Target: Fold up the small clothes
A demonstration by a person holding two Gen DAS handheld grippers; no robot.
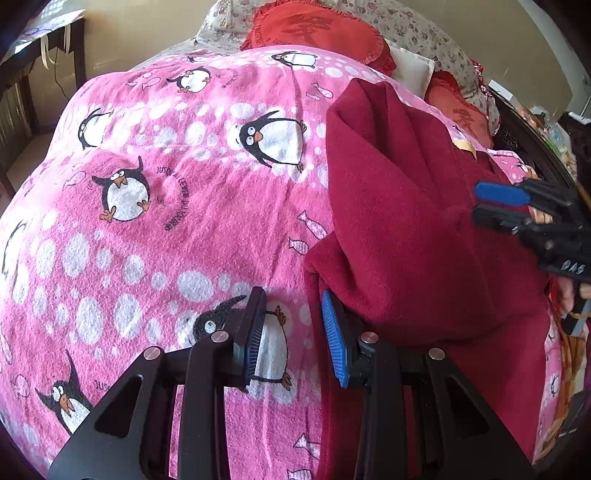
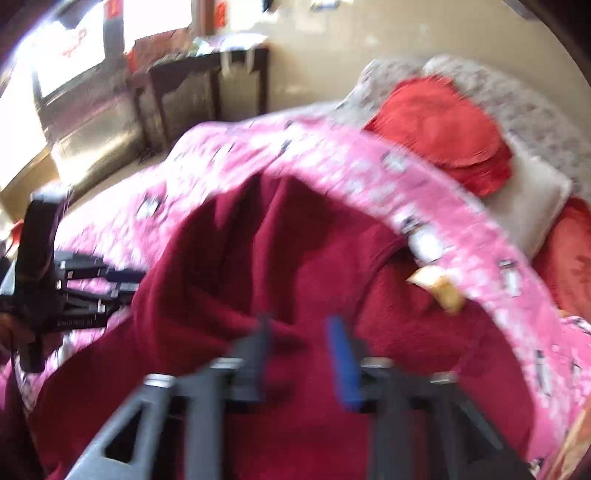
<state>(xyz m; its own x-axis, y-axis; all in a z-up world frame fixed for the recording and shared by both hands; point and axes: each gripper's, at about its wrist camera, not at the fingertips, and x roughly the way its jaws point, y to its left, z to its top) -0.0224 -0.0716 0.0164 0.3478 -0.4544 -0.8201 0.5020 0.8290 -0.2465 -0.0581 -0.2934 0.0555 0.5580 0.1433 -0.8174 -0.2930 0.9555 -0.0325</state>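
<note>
A dark red fleece garment (image 1: 406, 229) lies bunched and partly folded on a pink penguin-print blanket (image 1: 177, 229); a yellow label shows at its far edge (image 1: 466, 146). My left gripper (image 1: 293, 328) is open and empty at the garment's left edge, its right pad against the cloth. My right gripper (image 1: 480, 203) hovers over the garment's right side, jaws a little apart. In the blurred right wrist view the right gripper (image 2: 301, 347) is open above the garment (image 2: 258, 266), and the left gripper (image 2: 122, 284) shows at the left.
Red heart cushions (image 1: 317, 29) and a white pillow (image 1: 410, 66) lie at the bed's head on a floral cover. A dark wooden desk (image 2: 207, 81) stands by the window beyond the bed. Cluttered items (image 1: 546, 129) sit at the right.
</note>
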